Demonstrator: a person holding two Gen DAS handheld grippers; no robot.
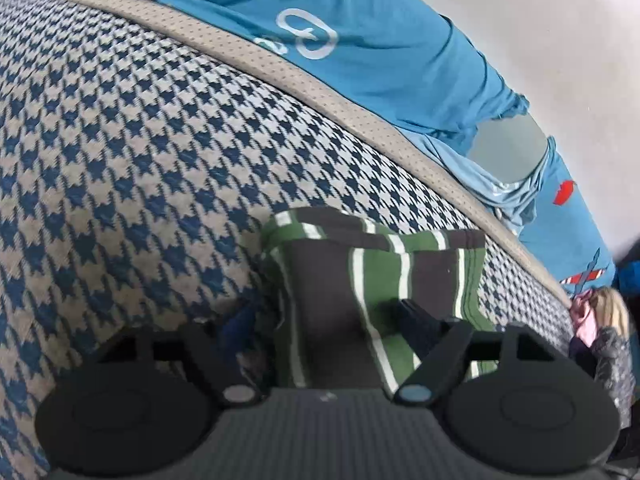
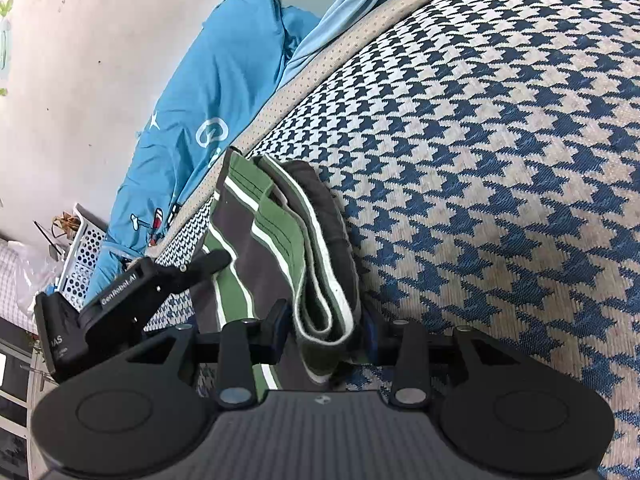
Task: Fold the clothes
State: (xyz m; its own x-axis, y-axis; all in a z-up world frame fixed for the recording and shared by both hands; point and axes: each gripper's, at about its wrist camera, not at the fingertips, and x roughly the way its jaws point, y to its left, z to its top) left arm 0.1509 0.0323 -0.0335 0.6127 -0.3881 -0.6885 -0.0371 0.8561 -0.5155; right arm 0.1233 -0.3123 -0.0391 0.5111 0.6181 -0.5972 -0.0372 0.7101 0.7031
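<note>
One houndstooth bed cover (image 1: 120, 152) fills most of both views — a woven fabric in navy and pale grey, edged by a single beige band (image 1: 280, 68) dotted with small holes. Beyond that band lies one bright blue printed sheet (image 1: 360, 40), smooth and rumpled, with white and red motifs, against a plain pale wall (image 2: 80, 60). One white perforated plastic basket (image 2: 86, 248) stands at the far left of the right wrist view.

One folded striped garment (image 1: 360, 280), in green, dark grey and white bands, rests on the houndstooth cover near its beige edge; its stacked layers show as curved white-rimmed edges.

Two black grippers work it. The left gripper (image 1: 332, 320) stands wide, pads clear of the cloth. The right gripper (image 2: 324, 328) straddles the garment's folded edge — whether its pads press cannot be told.
</note>
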